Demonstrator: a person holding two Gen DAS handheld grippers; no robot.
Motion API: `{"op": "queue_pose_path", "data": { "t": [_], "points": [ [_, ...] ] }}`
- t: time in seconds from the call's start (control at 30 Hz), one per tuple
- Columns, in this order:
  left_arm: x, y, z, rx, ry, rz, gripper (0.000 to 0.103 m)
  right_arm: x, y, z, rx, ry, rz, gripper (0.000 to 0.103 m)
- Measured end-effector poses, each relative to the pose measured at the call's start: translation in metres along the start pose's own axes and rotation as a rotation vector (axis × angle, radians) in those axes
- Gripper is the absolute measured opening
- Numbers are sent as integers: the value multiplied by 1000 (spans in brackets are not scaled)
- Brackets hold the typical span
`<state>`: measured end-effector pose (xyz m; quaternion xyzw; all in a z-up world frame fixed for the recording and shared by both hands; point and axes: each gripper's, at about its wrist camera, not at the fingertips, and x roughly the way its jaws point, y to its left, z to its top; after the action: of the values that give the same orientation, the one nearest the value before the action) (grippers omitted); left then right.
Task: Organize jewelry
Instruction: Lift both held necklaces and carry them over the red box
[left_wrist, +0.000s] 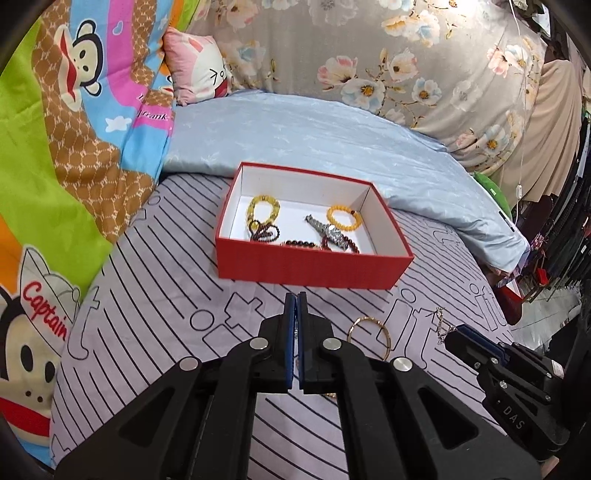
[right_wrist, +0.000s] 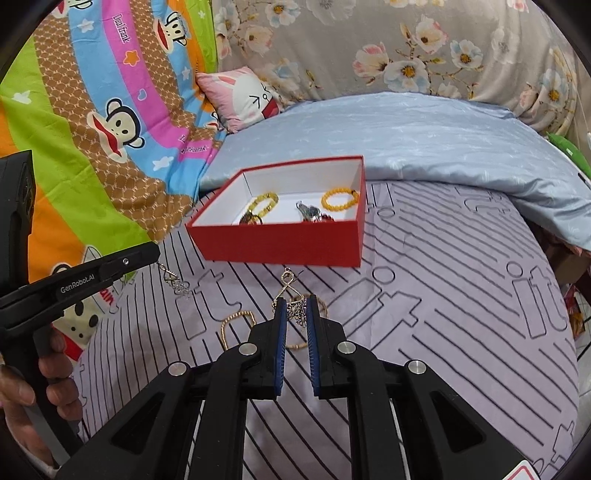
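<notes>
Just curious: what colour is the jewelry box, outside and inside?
The box is red outside, white inside; clearest in the left wrist view.

Both wrist views are bright and evenly lit with soft, faint shadows beside the red box (left_wrist: 314, 266), sharp at the centre, while the fisheye lens bends the striped sheet (right_wrist: 461, 295) and leaves black corners around the edges.
</notes>
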<state>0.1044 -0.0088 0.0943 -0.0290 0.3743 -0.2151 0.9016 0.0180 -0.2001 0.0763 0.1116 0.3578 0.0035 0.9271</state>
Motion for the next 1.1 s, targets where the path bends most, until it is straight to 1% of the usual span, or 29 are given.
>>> {"op": "queue_pose_path", "data": {
  "t": [0.17,0.37,0.4,0.63,0.83,1.1],
  "points": [
    [1,-5,17,19,-26,10,1,0,3,22,-18,-35,9,10],
    [13,-13,43,40,-46,31,1,10,7,53,-42,-68,10,10],
    [15,-14,47,43,-50,33,1,13,7,59,-45,-72,10,7],
    [35,-21,84,66,-72,58,1,40,3,89,-45,-67,23,7],
    [60,-22,104,74,-63,74,1,65,3,107,-57,-58,17,7],
    [95,-21,112,87,-31,91,1,96,-5,119,-52,-35,8,7]
  ]
}}
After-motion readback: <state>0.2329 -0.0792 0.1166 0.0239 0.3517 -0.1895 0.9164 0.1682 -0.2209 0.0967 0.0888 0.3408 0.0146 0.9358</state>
